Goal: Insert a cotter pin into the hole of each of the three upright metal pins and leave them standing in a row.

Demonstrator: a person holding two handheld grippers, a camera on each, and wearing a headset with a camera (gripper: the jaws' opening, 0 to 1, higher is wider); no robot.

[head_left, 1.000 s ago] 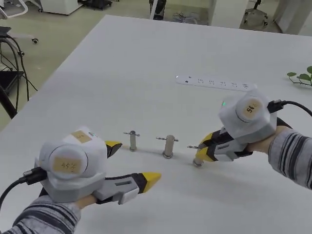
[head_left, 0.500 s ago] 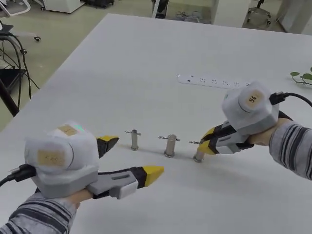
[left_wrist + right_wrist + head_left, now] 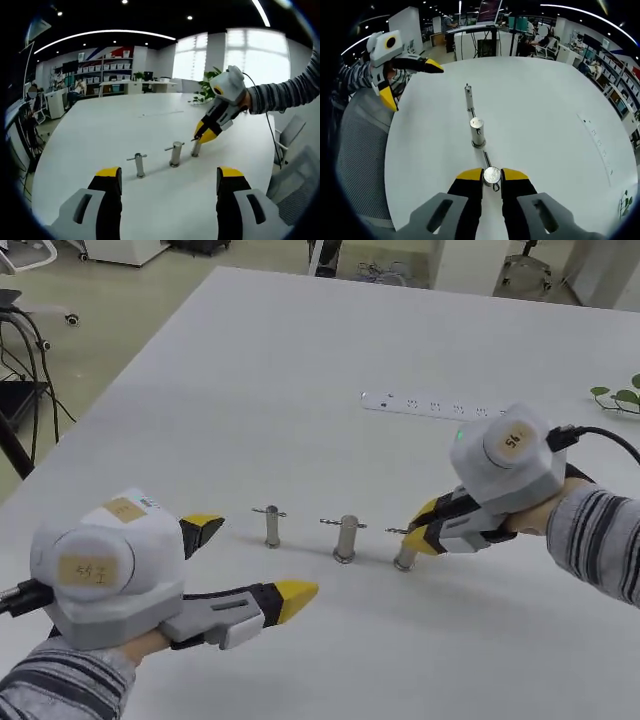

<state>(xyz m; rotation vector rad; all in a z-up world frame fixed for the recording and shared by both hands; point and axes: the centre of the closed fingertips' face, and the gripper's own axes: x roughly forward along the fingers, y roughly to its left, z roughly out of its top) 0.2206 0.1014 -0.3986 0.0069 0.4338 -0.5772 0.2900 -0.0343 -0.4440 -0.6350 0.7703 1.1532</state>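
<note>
Three pins stand in a row on the counter (image 3: 300,390). The left pin (image 3: 272,532) and middle pin (image 3: 345,543) each have a cotter pin (image 3: 268,511) through the top. The right gripper (image 3: 420,537) has its jaws pressed on the third cotter pin (image 3: 397,531), which pokes through the right pin (image 3: 405,558). Probably only seating it and letting go remain. The left gripper (image 3: 248,558) hovers near-left with its jaws spread.

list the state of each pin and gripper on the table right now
left pin, upright, cotter pin through it
middle pin, upright, cotter pin through it
right pin, upright, cotter pin through it, clamped
left gripper, open, empty
right gripper, shut on right pin
</note>
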